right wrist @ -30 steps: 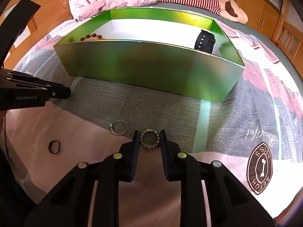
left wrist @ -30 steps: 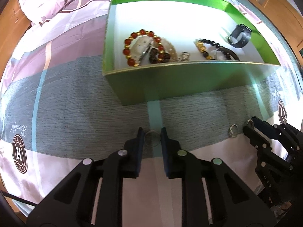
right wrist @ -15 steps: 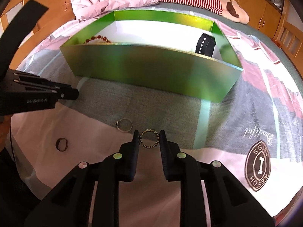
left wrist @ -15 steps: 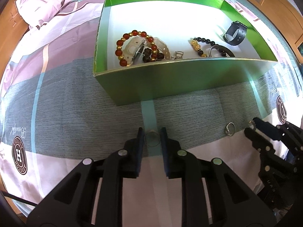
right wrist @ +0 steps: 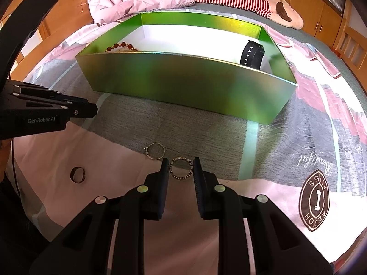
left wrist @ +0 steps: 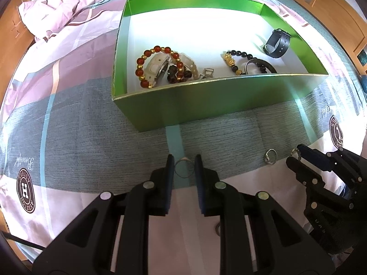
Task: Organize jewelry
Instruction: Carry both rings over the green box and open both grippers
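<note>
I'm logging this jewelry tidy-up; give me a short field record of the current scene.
left hand-held gripper: shut on thin ring
right hand-held gripper: shut on studded ring
green box: holds bead bracelets, black watch
loose on bedspread: stone ring, dark ring

Your green box (left wrist: 206,100) reads as card with a glossy, metallic-sheen outer wall and a matt white paper floor. The bedsheet (left wrist: 91,142) is printed cloth — its grey band looks finely ribbed, its pink areas smooth. The thin ring (left wrist: 184,167) looks like polished metal; the studded ring (right wrist: 181,168) looks metallic with a rough, beaded face. The red-and-gold bracelet (left wrist: 158,65) carries glossy beads. The black watch (left wrist: 276,44) has a matt strap, rubber or plastic by its look. Both your grippers show matt black plastic bodies with bright metal pins — the left gripper (left wrist: 184,167) and the right gripper (right wrist: 180,168) alike. The cupboards (right wrist: 305,2) are satin-finished wood.
</note>
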Available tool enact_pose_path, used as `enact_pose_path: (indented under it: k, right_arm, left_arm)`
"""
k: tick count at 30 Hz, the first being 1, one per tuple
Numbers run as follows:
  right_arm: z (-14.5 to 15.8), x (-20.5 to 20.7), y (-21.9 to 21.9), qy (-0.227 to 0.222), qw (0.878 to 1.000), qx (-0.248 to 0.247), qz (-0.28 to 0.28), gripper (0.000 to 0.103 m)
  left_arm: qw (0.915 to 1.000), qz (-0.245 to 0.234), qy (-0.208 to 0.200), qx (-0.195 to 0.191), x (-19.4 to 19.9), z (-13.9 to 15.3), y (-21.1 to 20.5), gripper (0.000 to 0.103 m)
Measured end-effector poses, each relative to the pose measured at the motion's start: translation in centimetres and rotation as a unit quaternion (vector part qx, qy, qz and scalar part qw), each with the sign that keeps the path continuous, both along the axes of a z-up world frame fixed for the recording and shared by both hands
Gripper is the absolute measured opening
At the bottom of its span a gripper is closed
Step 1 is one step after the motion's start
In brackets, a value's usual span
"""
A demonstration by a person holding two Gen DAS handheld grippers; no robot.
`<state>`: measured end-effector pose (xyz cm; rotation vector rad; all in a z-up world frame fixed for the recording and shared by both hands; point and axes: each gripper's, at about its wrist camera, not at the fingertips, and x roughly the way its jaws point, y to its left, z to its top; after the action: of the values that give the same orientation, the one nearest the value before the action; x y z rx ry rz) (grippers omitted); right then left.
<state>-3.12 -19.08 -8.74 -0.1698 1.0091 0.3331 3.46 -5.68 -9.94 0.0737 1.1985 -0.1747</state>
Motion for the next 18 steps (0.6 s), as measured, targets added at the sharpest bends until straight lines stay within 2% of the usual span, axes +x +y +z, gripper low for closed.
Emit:
enact_pose_path:
  k: [18]
  right_arm:
    - [0.23,-0.03,-0.13,-0.007,1.000,0.000,-0.003,0.022]
  left_arm:
    - [1.0000,0.005,-0.002,0.005,-0.15,0.01,-0.24,0.018]
